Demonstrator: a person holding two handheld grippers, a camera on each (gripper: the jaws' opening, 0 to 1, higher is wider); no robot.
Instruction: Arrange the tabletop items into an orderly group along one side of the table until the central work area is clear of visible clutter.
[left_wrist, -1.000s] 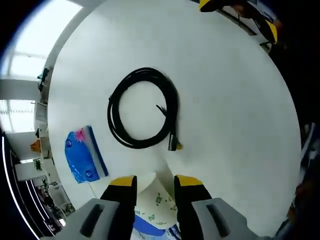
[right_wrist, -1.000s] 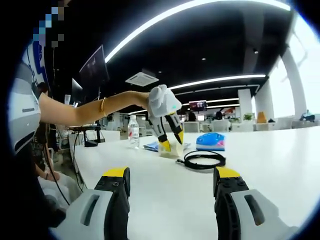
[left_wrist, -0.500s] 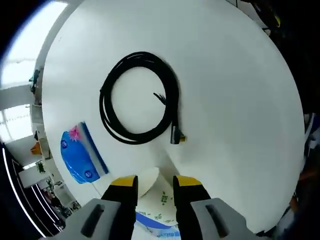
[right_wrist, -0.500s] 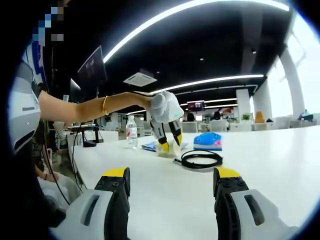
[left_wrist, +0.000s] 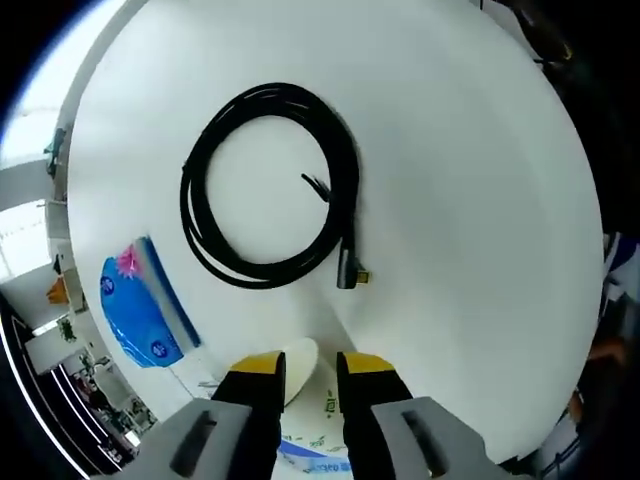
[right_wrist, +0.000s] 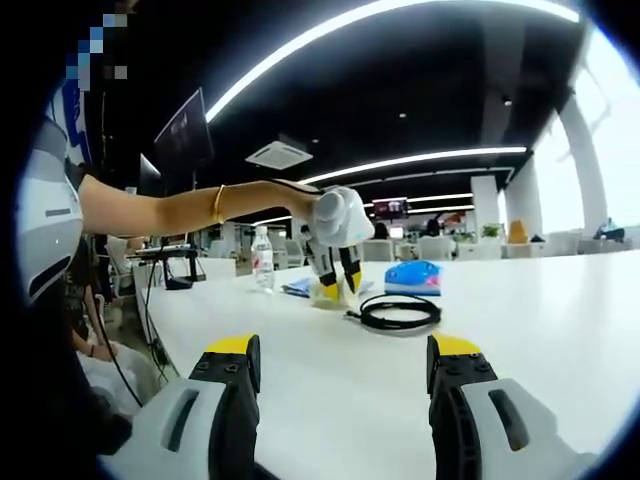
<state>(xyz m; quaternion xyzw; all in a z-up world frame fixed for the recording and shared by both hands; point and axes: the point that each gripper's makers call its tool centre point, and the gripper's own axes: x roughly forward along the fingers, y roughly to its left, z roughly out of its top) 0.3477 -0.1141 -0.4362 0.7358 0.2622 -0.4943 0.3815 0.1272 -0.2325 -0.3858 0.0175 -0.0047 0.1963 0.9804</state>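
- A blue tissue pack (left_wrist: 135, 315) lies at the left on the white surface (left_wrist: 470, 200).
- The black cable (left_wrist: 265, 185) sits coiled beside it.
- The left gripper (left_wrist: 303, 362) pinches a paper cup (left_wrist: 300, 362).
- The right gripper (right_wrist: 340, 350) is wide open, holding nothing.

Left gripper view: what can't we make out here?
- White paper cup: the left gripper jaws cover most of it, so actual contact is uncertain.
- Blue tissue pack: print too small to read.
- Coiled black cable: plug type unclear, too small.
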